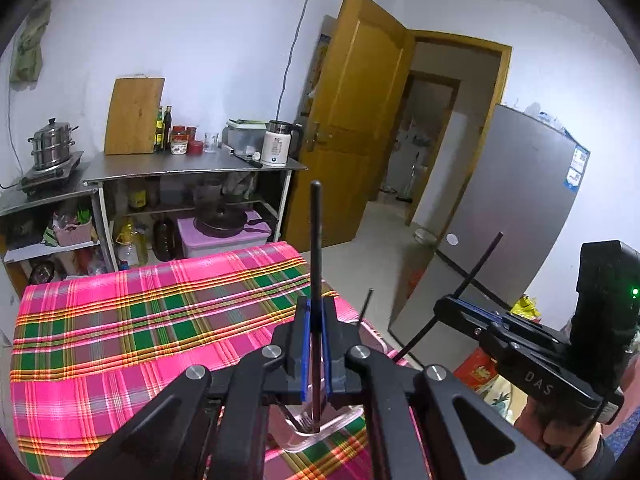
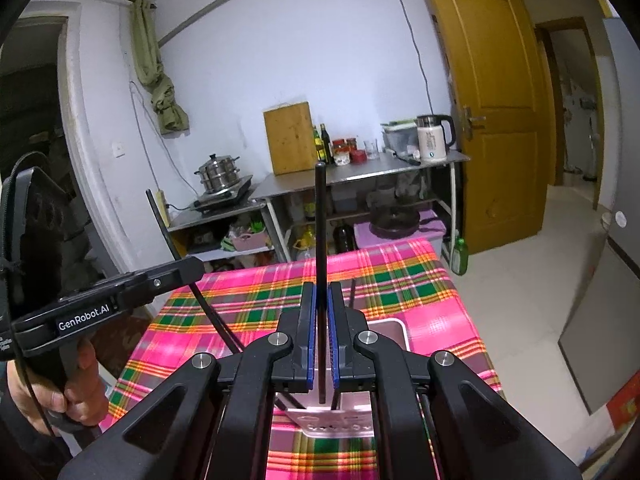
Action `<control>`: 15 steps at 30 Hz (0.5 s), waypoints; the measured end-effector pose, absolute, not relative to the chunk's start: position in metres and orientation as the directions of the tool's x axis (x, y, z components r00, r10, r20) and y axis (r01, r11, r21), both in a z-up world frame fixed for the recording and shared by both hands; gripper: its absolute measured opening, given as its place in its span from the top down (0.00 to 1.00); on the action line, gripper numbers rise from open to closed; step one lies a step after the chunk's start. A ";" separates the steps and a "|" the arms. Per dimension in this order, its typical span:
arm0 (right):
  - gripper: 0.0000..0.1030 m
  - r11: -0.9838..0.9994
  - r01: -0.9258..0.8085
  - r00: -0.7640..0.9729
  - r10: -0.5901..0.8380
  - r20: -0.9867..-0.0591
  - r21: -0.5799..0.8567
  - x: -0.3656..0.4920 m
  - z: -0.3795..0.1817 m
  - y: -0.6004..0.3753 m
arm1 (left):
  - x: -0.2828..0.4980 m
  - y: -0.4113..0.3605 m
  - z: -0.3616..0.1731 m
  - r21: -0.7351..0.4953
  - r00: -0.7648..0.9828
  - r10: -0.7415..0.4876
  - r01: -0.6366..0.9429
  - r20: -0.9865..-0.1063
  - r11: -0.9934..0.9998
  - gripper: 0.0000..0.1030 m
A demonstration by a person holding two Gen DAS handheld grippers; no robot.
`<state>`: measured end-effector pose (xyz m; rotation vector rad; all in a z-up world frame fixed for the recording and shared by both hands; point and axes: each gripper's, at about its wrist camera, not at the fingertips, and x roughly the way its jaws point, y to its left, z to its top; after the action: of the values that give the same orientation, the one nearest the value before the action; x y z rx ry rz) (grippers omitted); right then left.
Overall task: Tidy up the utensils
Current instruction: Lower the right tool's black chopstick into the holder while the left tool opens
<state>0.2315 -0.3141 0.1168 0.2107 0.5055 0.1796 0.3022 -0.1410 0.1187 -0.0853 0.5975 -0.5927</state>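
Plaid tabletop (image 1: 120, 320) below – each hand-held gripper (image 1: 316, 344) (image 2: 322, 344) clamps one black chopstick (image 1: 316, 240) (image 2: 321, 240); next, drop both into clear holder (image 1: 316, 436).

Right gripper (image 2: 321, 340) fingers (image 2: 307, 344) clamp a black chopstick (image 2: 320, 216) upright.

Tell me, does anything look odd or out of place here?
Nothing looks spilled or broken. The one curious sight: each claw, left and right, is shut on a thin black stick held upright over the plaid tablecloth.
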 end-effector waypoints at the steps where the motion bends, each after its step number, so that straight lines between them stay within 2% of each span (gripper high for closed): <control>1: 0.95 0.962 -0.115 0.856 0.223 -0.466 0.249 0.235 0.112 -0.315 | 0.306 -0.142 0.112 -0.242 0.665 -0.545 0.497 -0.511 0.833 0.95; 15: 0.94 0.957 -0.108 0.787 0.248 -0.564 0.269 0.261 0.053 -0.310 | 0.319 -0.145 0.056 -0.235 0.621 -0.530 0.495 -0.577 0.837 0.95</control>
<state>0.2605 -0.3098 0.0527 0.2288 0.6370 0.1932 0.3194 -0.1446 0.0561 -0.0548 0.6811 -0.5891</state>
